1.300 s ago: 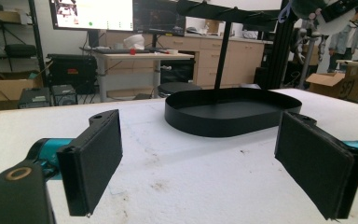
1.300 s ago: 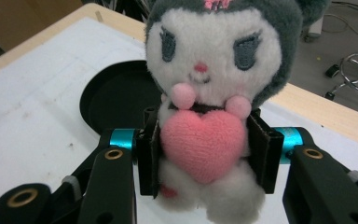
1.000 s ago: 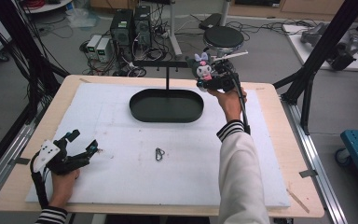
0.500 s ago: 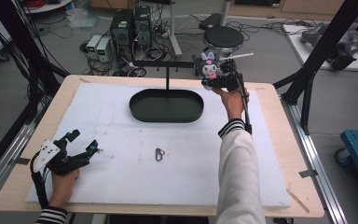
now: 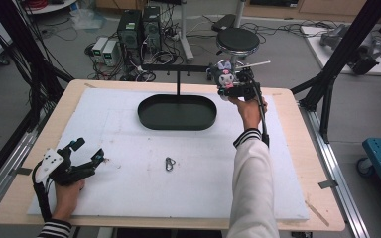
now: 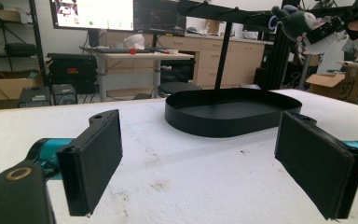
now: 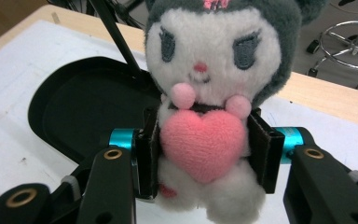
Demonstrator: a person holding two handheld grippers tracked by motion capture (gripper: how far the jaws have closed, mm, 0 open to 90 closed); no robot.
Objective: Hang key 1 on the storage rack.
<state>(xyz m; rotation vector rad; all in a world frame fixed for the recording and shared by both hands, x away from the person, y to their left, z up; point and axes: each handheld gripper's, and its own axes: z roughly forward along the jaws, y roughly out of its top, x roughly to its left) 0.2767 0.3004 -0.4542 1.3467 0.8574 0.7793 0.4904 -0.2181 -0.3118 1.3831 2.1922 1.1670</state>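
Observation:
A small plush toy point(image 7: 209, 93) with a grey hood, white face and pink heart is clamped between the jaws of my right gripper point(image 7: 205, 149). In the high view the plush toy point(image 5: 224, 75) is held up by the right gripper point(image 5: 230, 85) near the right end of the black T-shaped stand's crossbar point(image 5: 178, 68), above the table's far side. The stand rises from a black oval tray point(image 5: 177, 112). My left gripper point(image 5: 87, 153) rests open near the table's front left, nothing between its jaws. A small metal carabiner point(image 5: 169, 163) lies on the white mat.
The tray point(image 6: 228, 112) and stand post point(image 6: 223, 51) stand ahead of the left gripper point(image 6: 198, 163). A white mat point(image 5: 129, 188) covers the wooden table. Beyond the far edge are computer boxes point(image 5: 139, 25), a round stool point(image 5: 238, 39) and cables on the floor.
My right gripper has carried the plush toy slightly farther back and to the right, up by the crossbar's end. The left gripper has stayed put.

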